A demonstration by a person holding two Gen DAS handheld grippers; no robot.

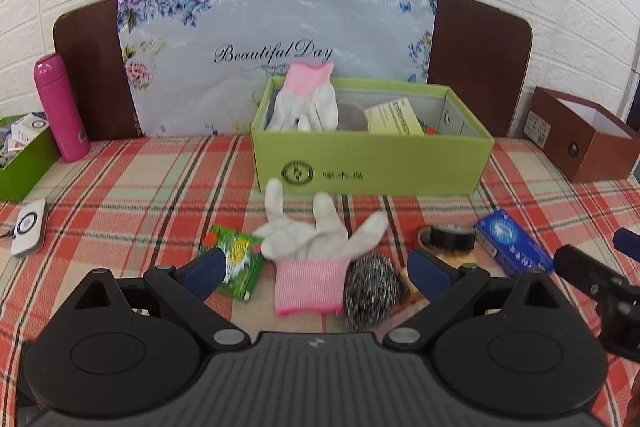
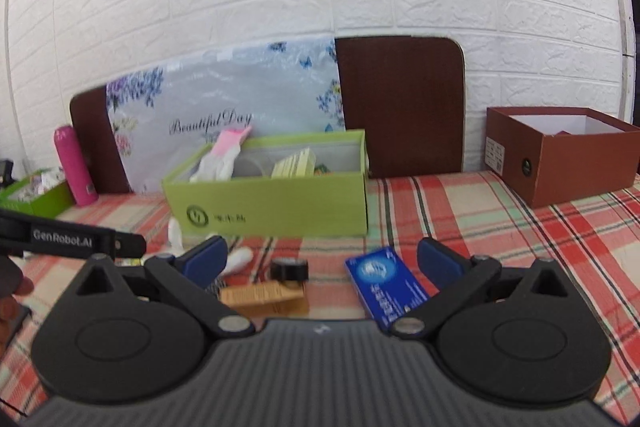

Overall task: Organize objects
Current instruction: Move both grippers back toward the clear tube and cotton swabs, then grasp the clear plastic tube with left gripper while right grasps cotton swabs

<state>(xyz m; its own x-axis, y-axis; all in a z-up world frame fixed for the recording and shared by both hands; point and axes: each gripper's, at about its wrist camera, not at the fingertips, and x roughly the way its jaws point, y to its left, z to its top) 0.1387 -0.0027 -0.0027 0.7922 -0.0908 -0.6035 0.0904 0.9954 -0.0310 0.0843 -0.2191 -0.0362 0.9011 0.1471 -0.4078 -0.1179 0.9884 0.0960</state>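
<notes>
My left claw gapes wide, empty, over the glove; closing carelessly could snag the scourer beside it too

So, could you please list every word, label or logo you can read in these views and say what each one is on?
"Beautiful Day": on the flowered plastic bag leaning against the wall.
"GenRobot.AI": on the left gripper, seen from the right wrist camera.
Round logo with characters: on the green box, too blurred to read.
Blue packet: print too blurred.
Yellow leaflet and brown box label: too small.
</notes>
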